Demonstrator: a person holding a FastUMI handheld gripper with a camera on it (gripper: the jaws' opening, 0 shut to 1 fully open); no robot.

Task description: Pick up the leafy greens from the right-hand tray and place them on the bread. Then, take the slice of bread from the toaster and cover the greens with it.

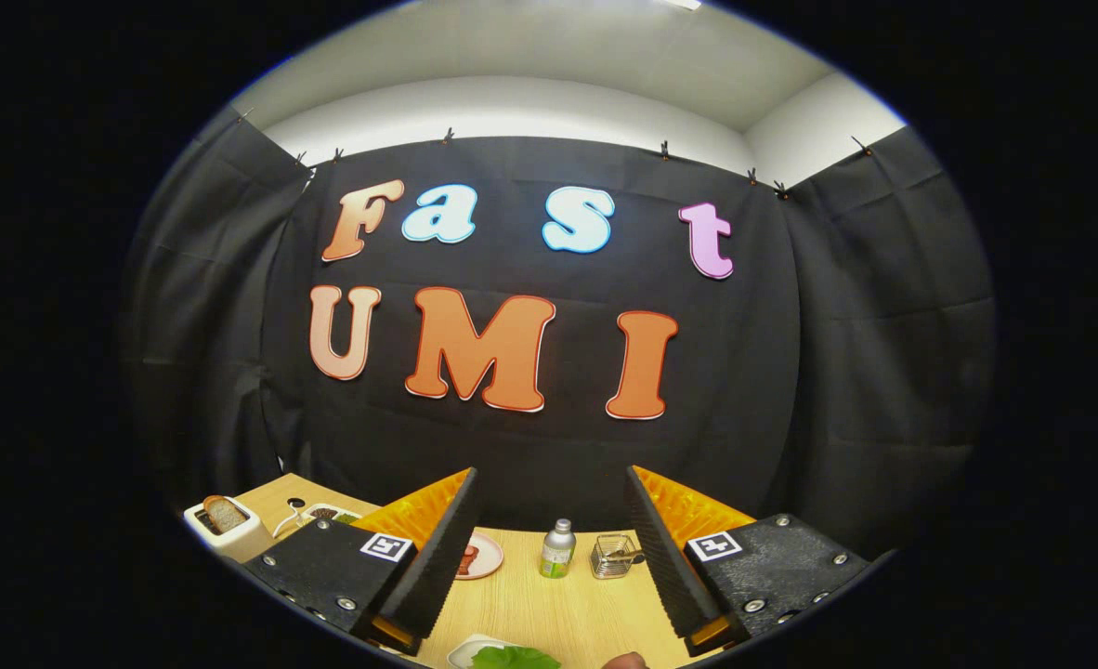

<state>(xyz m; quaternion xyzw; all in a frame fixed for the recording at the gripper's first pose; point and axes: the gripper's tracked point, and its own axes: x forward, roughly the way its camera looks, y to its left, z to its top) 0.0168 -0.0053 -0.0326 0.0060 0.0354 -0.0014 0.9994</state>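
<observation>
The gripper [549,557] hangs above the tabletop [568,604], fingers spread wide and holding nothing. At six o'clock, below the fingers, the leafy greens [515,658] lie in their tray [464,650]. The toaster [226,528] with its bread slice [225,512] stands at nine o'clock.

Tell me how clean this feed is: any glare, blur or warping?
Gripper view: strong fisheye bend, so the table edge and wall curve; light is even, with no glare; the bottle and toaster read sharp but small; the open tool holds nothing; the greens are cut off below.
</observation>
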